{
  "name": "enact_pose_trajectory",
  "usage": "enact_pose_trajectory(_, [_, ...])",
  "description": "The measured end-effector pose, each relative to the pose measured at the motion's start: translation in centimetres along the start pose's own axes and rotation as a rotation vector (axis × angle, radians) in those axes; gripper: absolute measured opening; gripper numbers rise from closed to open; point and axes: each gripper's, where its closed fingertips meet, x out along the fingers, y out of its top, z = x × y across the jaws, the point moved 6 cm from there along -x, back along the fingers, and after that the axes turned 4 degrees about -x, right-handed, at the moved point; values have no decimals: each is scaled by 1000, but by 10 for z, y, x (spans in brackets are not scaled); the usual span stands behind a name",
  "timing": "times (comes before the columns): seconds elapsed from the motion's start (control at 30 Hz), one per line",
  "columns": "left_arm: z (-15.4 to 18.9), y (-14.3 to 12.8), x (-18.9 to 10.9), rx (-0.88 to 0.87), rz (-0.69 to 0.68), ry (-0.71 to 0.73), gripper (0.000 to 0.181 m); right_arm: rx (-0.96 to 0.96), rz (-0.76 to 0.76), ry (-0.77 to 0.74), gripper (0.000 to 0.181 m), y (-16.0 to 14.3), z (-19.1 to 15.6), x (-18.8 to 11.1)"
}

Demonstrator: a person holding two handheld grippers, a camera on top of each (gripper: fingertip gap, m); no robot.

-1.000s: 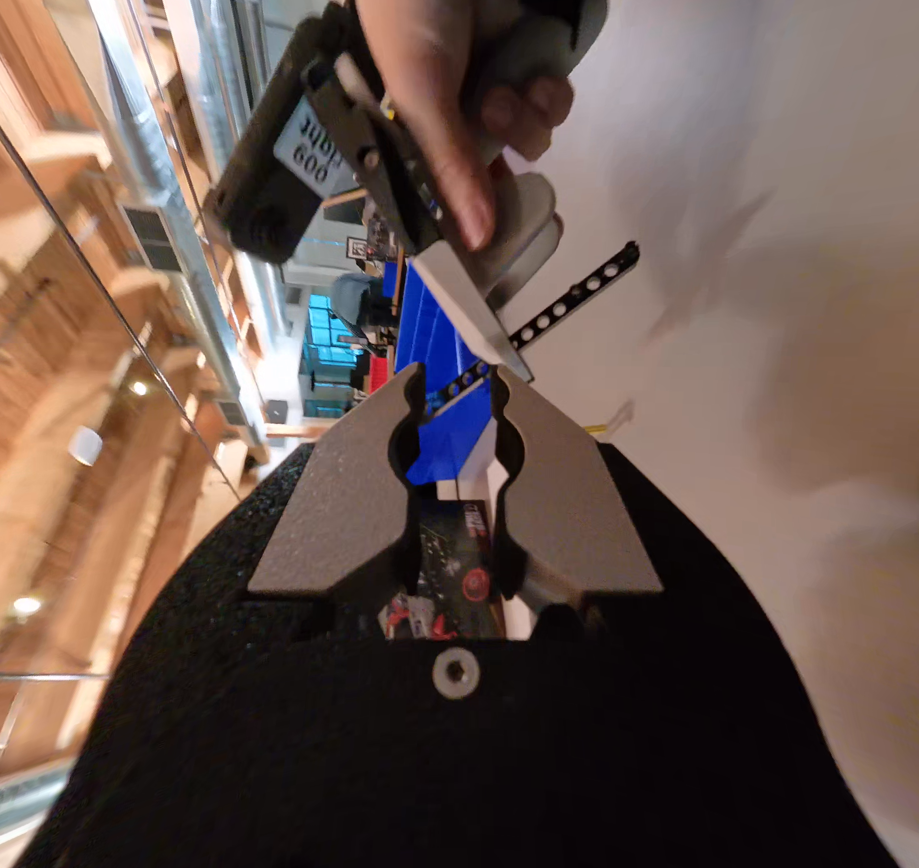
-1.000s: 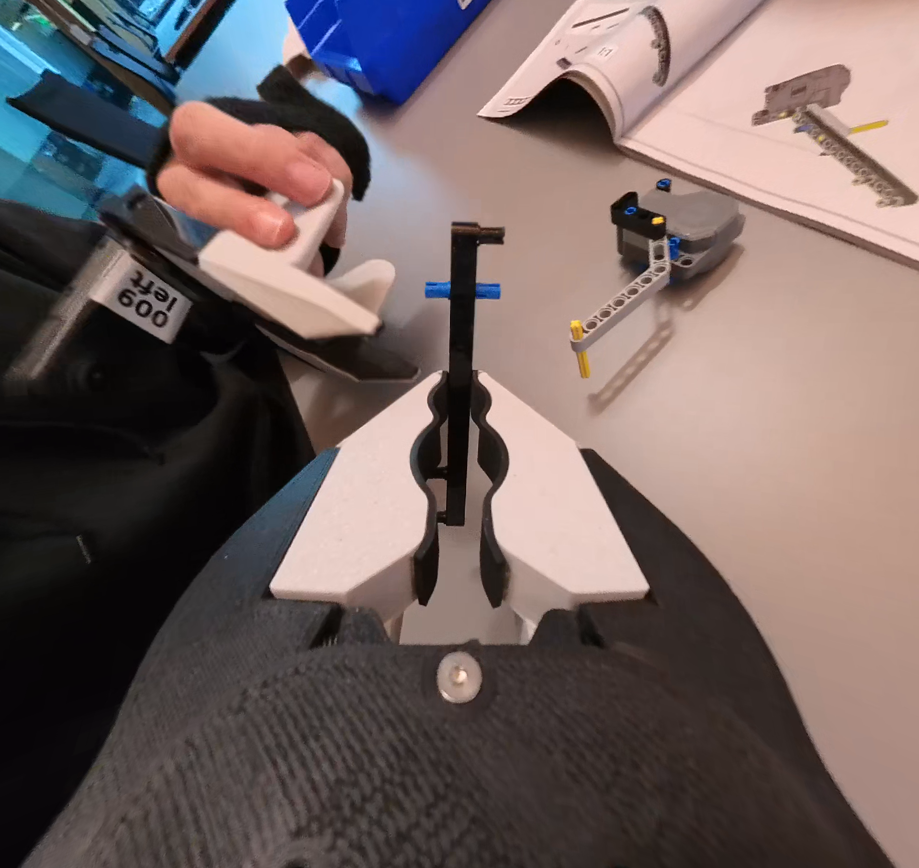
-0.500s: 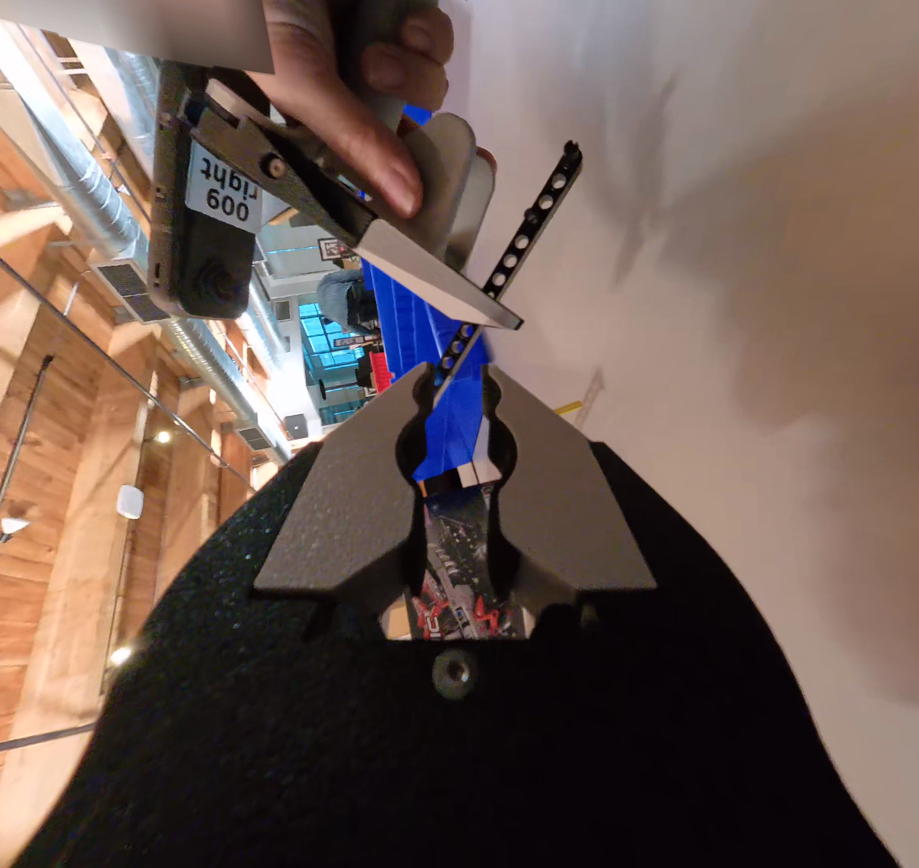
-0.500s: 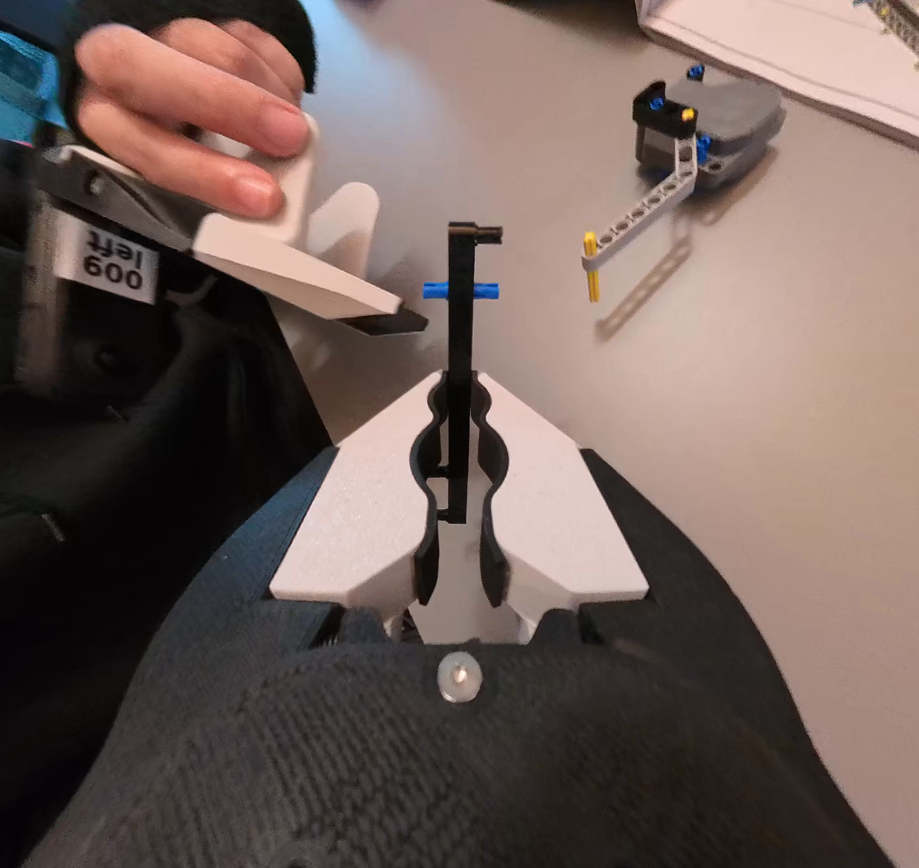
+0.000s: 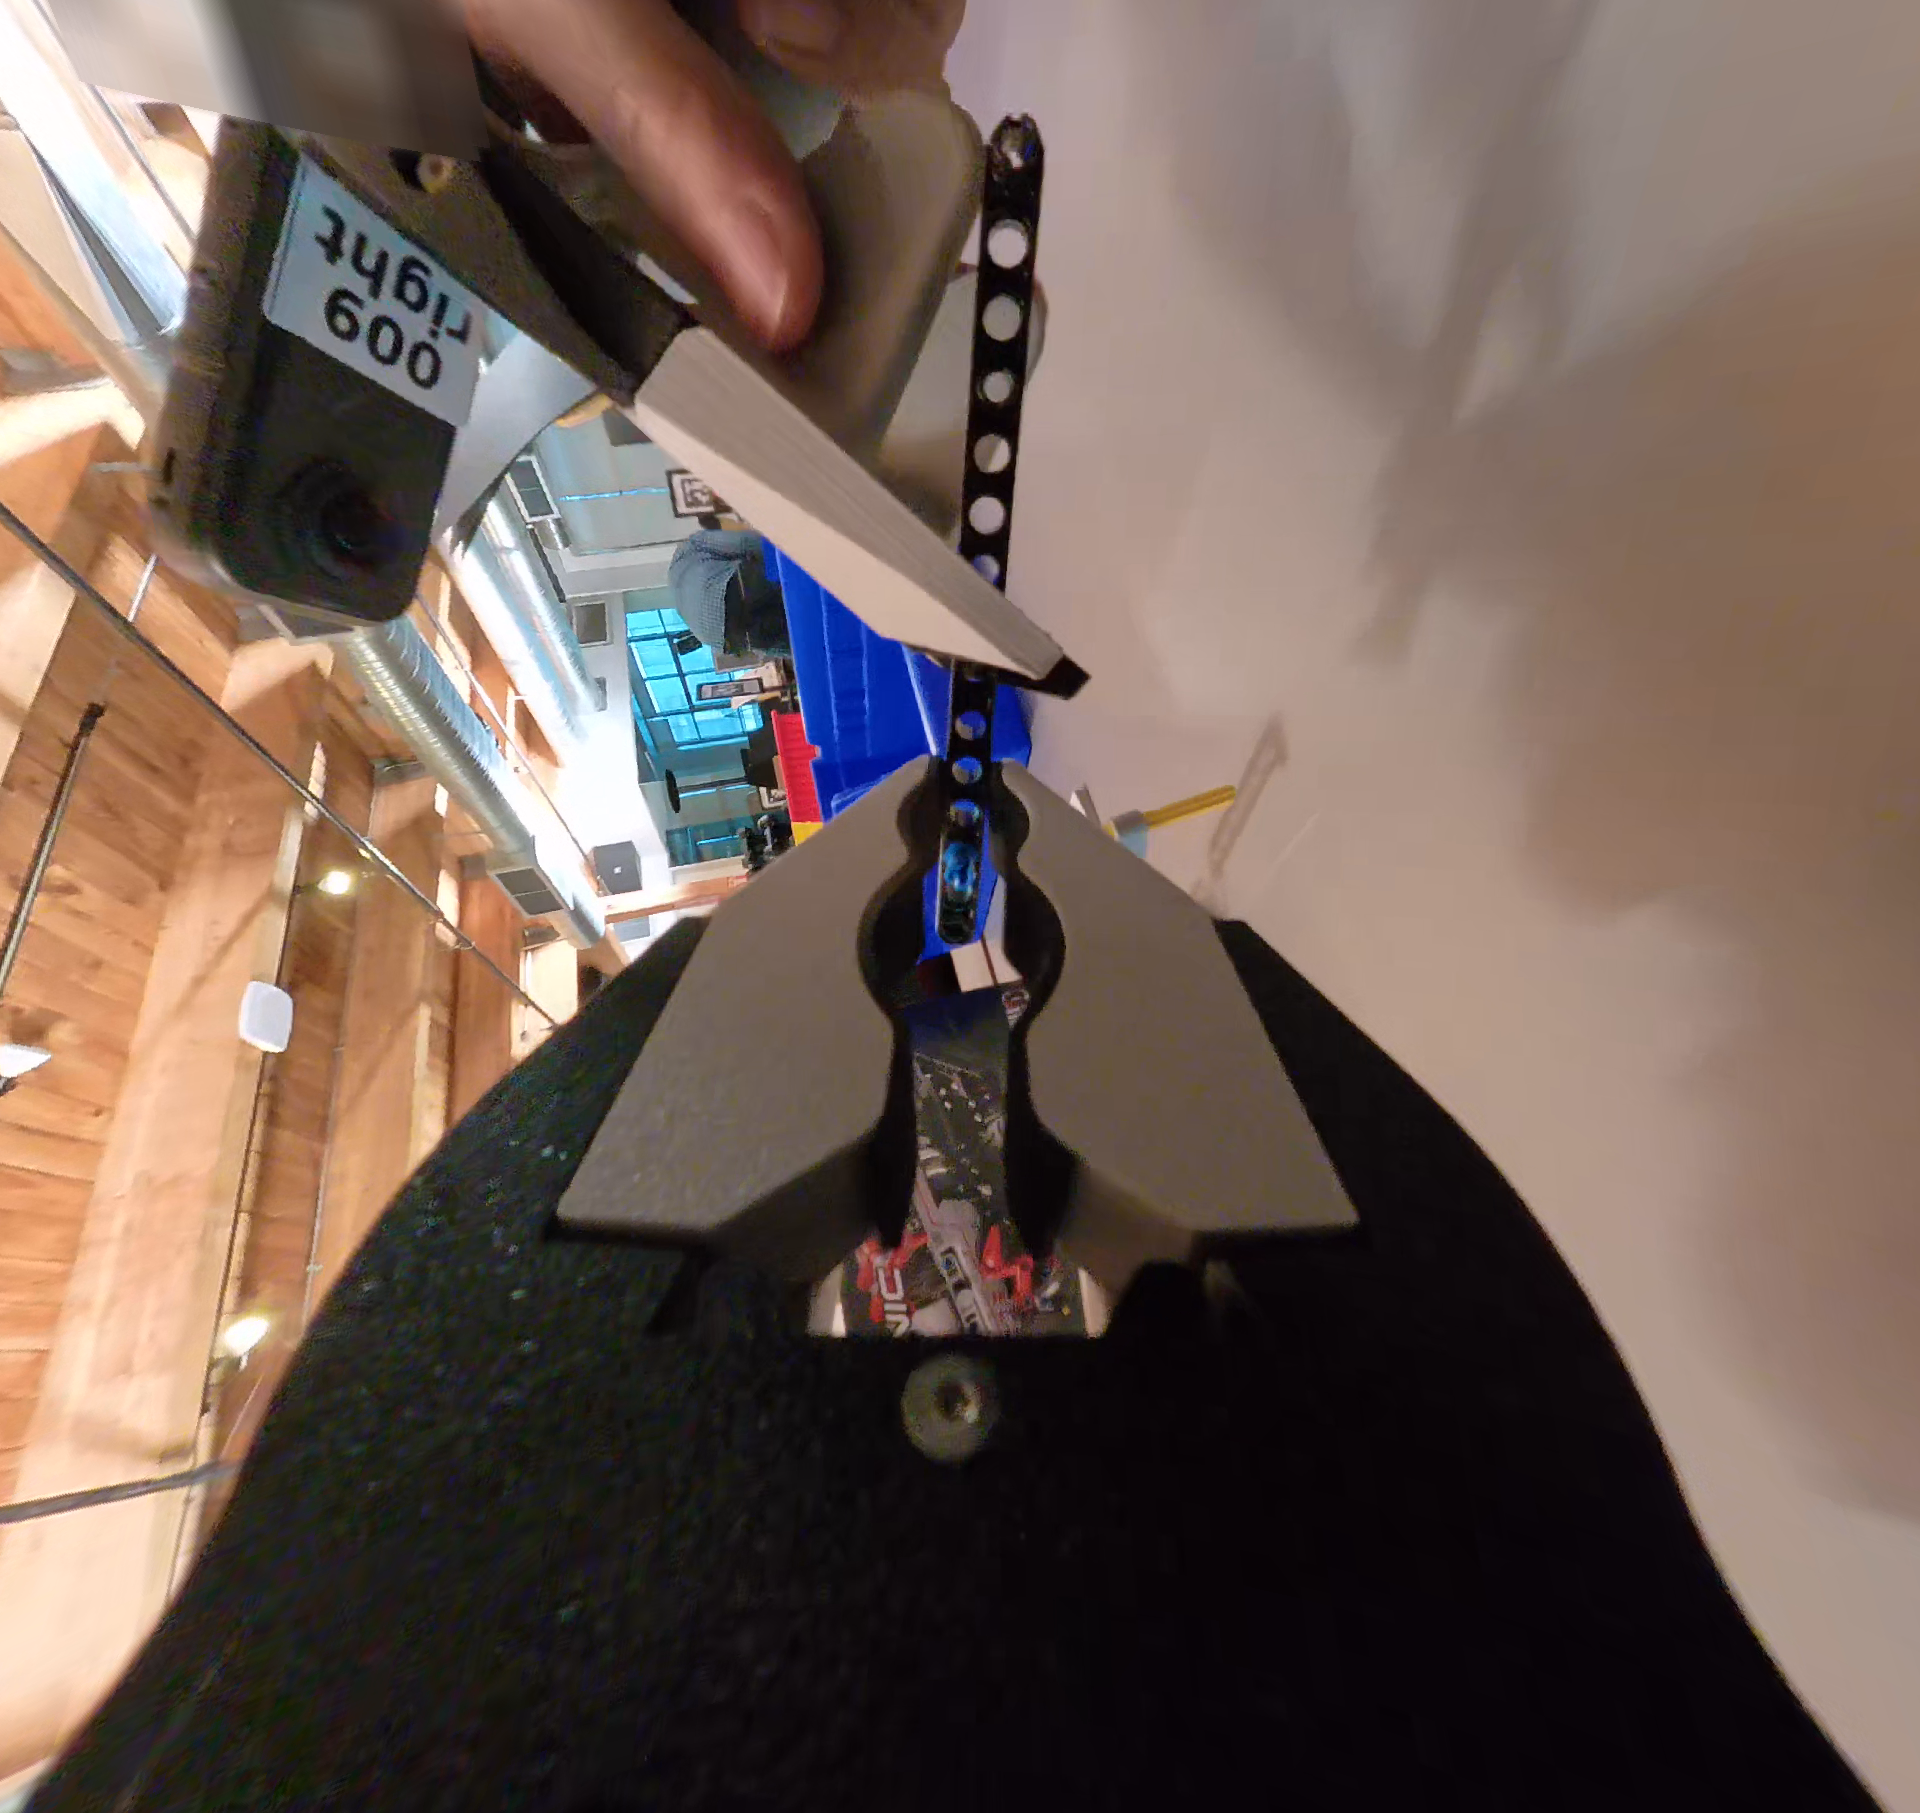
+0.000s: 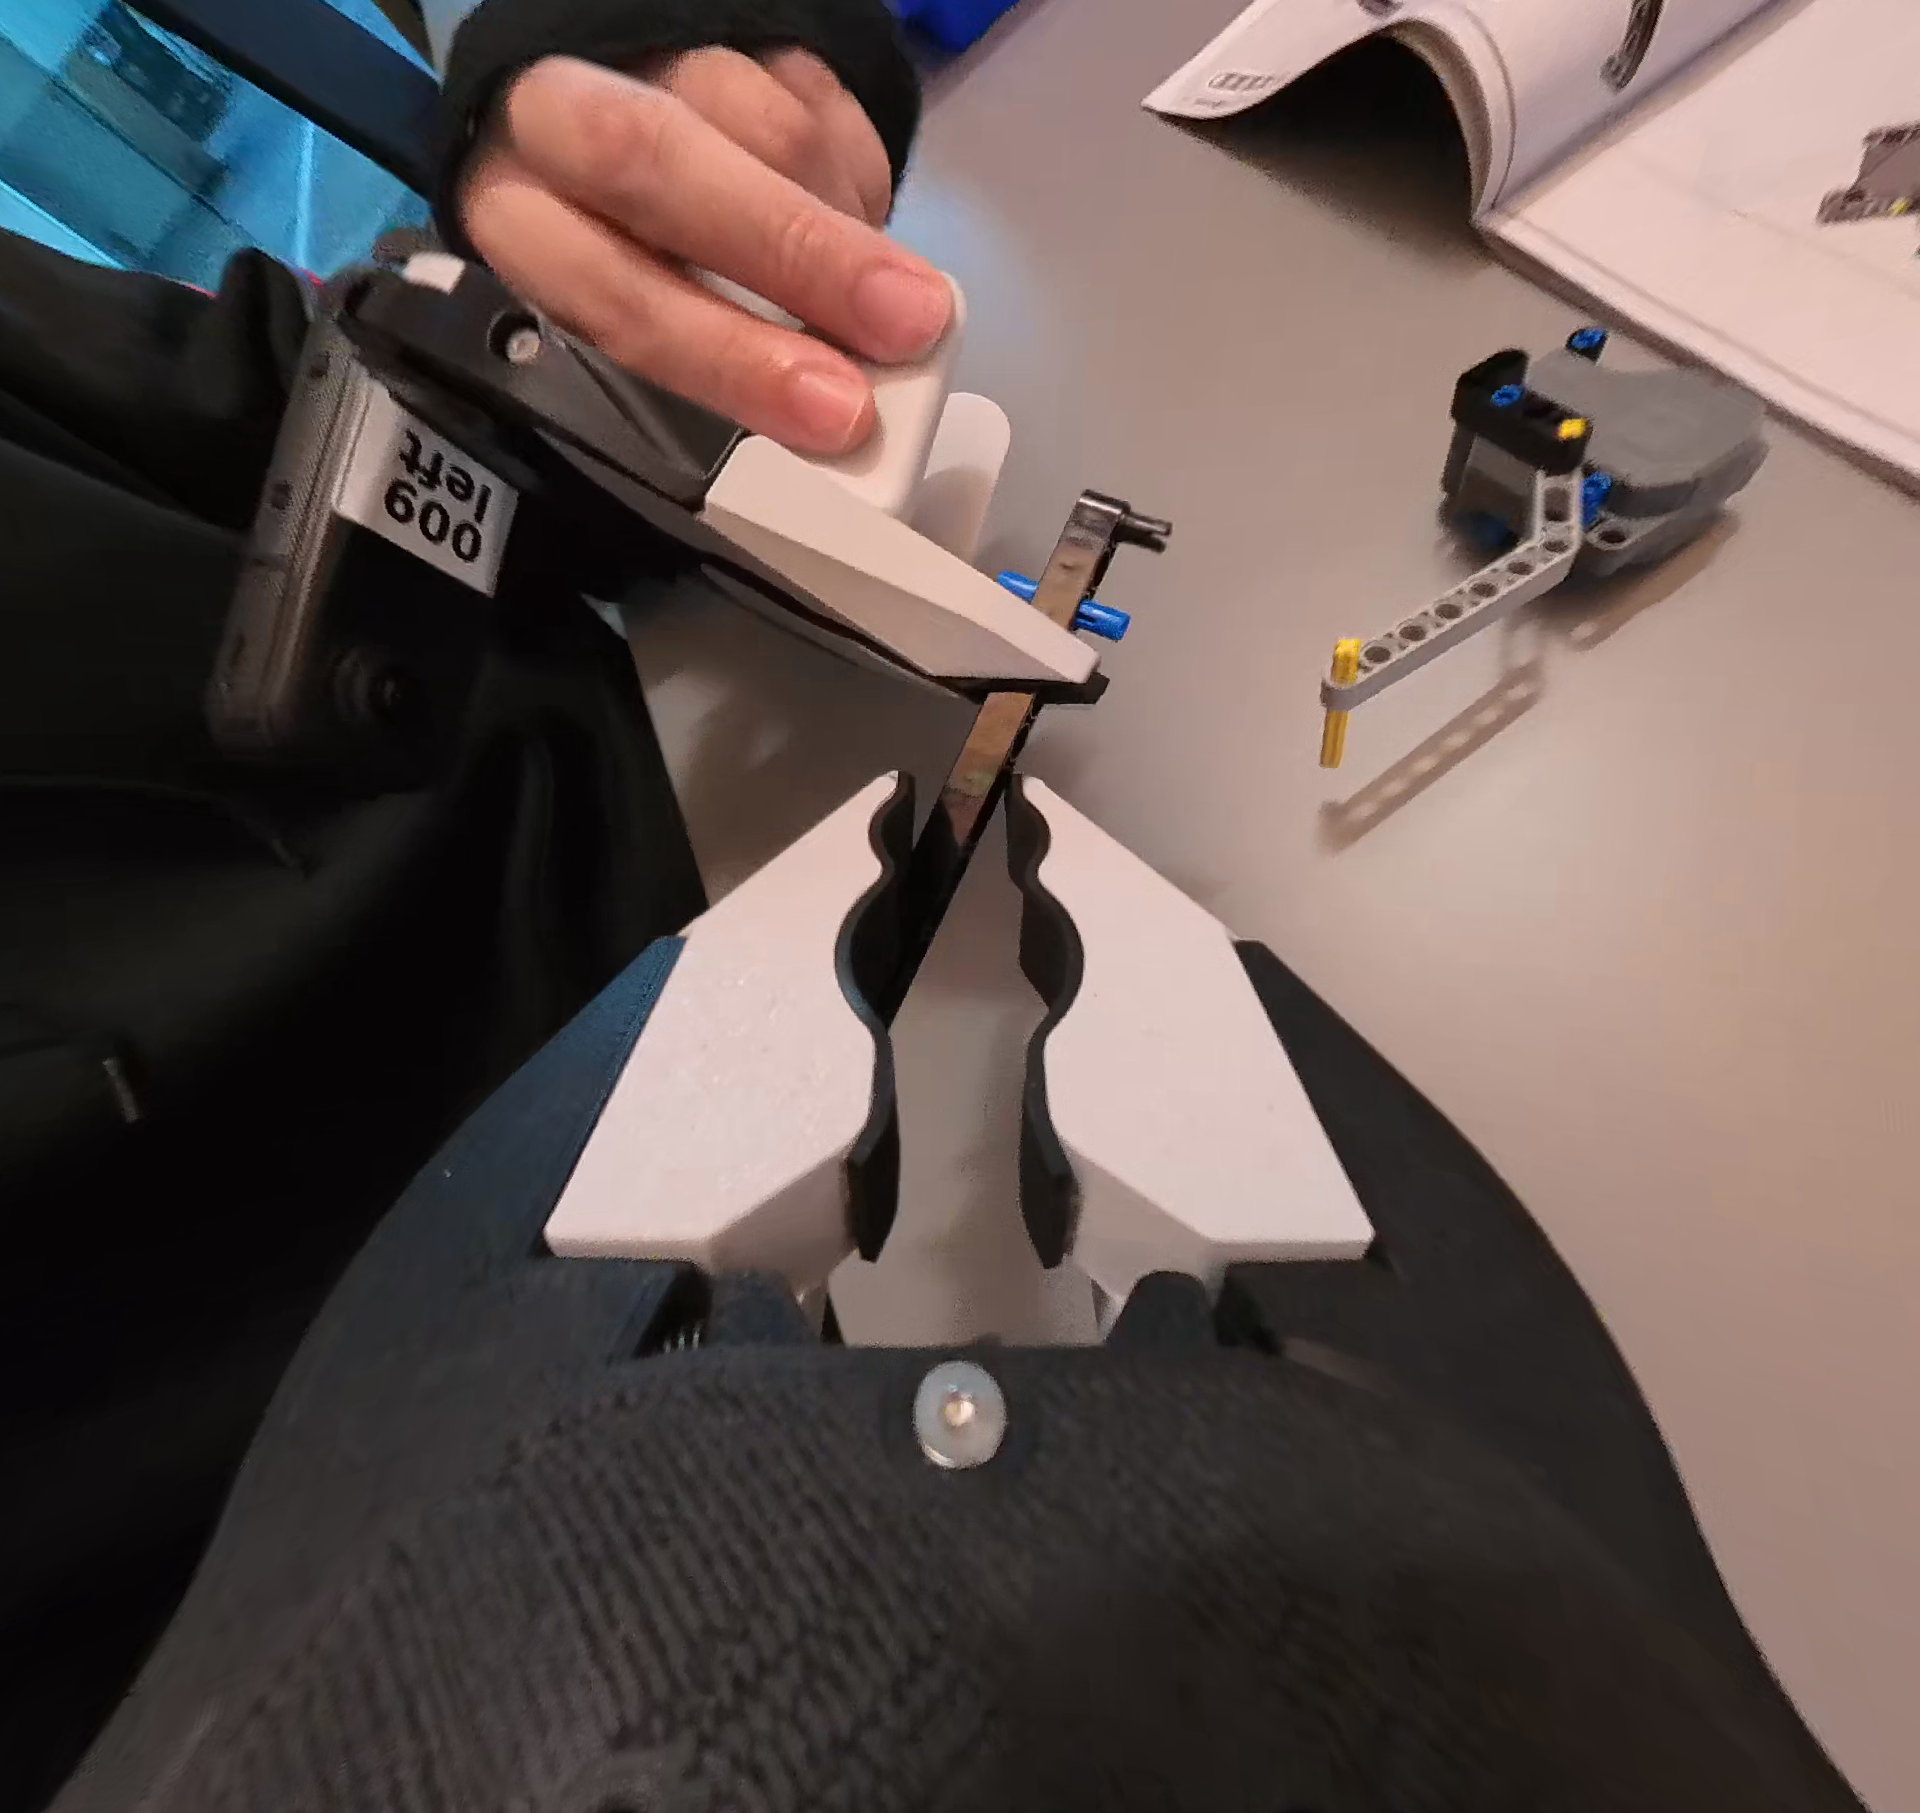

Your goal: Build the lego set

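Two tools, left tool (image 5: 961, 797) and right tool (image 6: 956, 787), meet at one black beam (image 6: 992, 745).

The beam (image 6: 1081, 579) is glossy black plastic, its edge catching light, with a blue plastic pin (image 6: 1103, 618) through it. Around it, the right hand-held gripper (image 6: 956, 797) has matt, finely grained white plastic fingers (image 6: 1164, 1067) lined with smooth black pads, and a bright metal screw (image 6: 958, 1414) sits below them in a dark, coarsely woven cloth cover. The left hand-held gripper (image 5: 961, 792) shows the same grainy matt fingers (image 5: 748, 1046) and a rough, speckled black cover. Right of the beam, the table (image 6: 1558, 1088) is smooth matt grey, bearing a model (image 6: 1600, 454) of matt grey plastic and a booklet (image 6: 1662, 153) of smooth paper.
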Motion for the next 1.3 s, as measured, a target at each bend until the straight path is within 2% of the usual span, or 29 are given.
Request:
enact_pose_trajectory(0.07, [-3, -5, 0, 7, 11, -18, 4, -51, -6, -57, 15, 4, 1, 0])
enact_pose_trajectory(0.17, [-7, -10, 0, 3, 12, -49, 4, -173, -32, -209, 30, 11, 5, -3])
enact_pose_trajectory(0.4, [-17, -21, 6, -76, 27, -98, 4, -456, -101, -460, 36, 22, 0, -14])
enact_pose_trajectory(0.53, [-20, -27, 8, -114, 45, -136, 4, -478, -82, -504, 36, 27, -1, -18])
enact_pose_trajectory(0.63, [-23, -33, 9, -128, 44, -145, 4, -470, 2, -588, 42, 36, 2, -29])
enact_pose_trajectory(0.73, [-25, -37, 8, -136, 56, -152, 4, -449, 172, -554, 42, 48, -8, -44])
enact_pose_trajectory(0.8, [-25, -39, 9, -146, 69, -159, 4, -416, 216, -551, 36, 50, -9, -48])
enact_pose_trajectory(0.93, [-24, -46, 14, -141, 83, -187, 4, -343, 94, -516, 40, 40, -2, -32])
enact_pose_trajectory(1.1, [-20, -49, 21, -100, 101, -240, 4, -257, 118, -463, 28, 38, 9, -24])
enact_pose_trajectory(1.3, [-17, -44, 23, -33, 147, -267, 4, -204, 83, -352, 34, 27, 13, -15])
